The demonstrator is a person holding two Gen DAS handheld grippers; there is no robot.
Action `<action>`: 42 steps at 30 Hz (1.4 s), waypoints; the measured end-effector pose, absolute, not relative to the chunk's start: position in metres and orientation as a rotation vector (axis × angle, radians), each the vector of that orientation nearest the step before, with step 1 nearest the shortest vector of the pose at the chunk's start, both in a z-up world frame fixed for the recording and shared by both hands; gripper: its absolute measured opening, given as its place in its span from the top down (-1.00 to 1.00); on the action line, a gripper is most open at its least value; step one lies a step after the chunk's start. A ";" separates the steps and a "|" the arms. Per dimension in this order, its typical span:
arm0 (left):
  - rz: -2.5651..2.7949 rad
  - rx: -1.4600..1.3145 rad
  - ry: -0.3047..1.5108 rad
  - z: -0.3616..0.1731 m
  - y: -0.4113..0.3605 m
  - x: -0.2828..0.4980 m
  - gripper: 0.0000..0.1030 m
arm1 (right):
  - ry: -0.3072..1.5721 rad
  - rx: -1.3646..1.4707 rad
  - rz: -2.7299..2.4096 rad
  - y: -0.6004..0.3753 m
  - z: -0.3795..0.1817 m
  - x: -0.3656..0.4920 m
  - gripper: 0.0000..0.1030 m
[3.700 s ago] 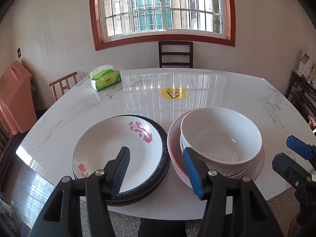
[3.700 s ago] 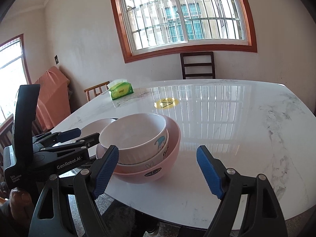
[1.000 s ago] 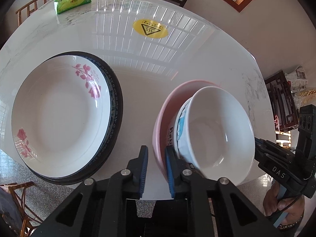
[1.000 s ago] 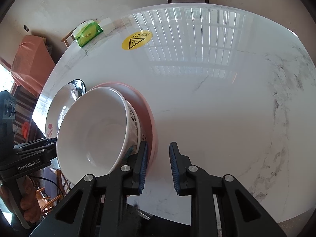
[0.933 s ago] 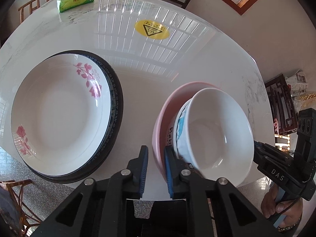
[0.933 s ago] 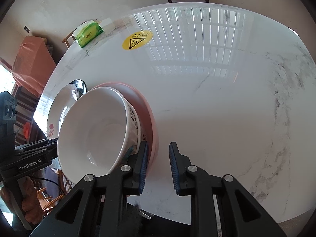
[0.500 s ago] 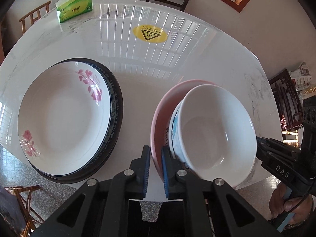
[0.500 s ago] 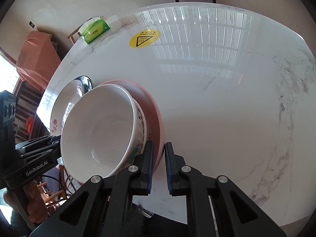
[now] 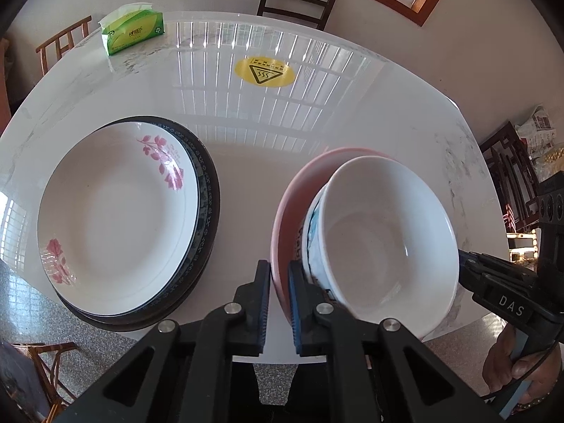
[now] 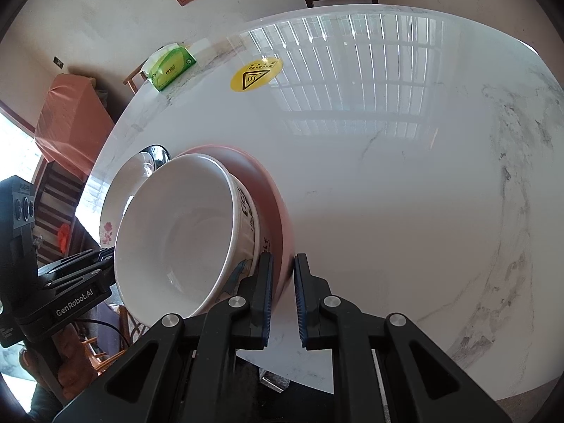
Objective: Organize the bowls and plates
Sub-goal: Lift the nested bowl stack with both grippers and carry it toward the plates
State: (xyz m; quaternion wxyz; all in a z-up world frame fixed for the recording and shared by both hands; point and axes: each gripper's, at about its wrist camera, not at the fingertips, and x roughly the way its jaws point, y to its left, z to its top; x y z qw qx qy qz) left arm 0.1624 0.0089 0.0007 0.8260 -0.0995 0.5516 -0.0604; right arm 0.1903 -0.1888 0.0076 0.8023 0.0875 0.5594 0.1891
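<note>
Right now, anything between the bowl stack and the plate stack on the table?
Nothing visible. Both hand-held grippers, left and right, are shut on the pink bowl rim, with the white bowl nested inside. The table between it and the flowered plate stack is bare.

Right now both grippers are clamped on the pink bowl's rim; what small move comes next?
Probably a slow, level lift with both hands together. The left gripper and right gripper pinch opposite sides of the pink bowl, which carries the white bowl nested inside, so uneven raising could tip the stack.
</note>
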 end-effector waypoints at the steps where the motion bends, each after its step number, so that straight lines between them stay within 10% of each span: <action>1: -0.129 -0.207 1.170 0.001 0.009 0.162 0.81 | 1.199 0.192 0.406 -0.189 0.007 0.190 0.75; 42: -0.078 -0.134 1.069 0.014 0.008 0.153 0.87 | 1.181 0.281 0.428 -0.180 0.004 0.190 0.73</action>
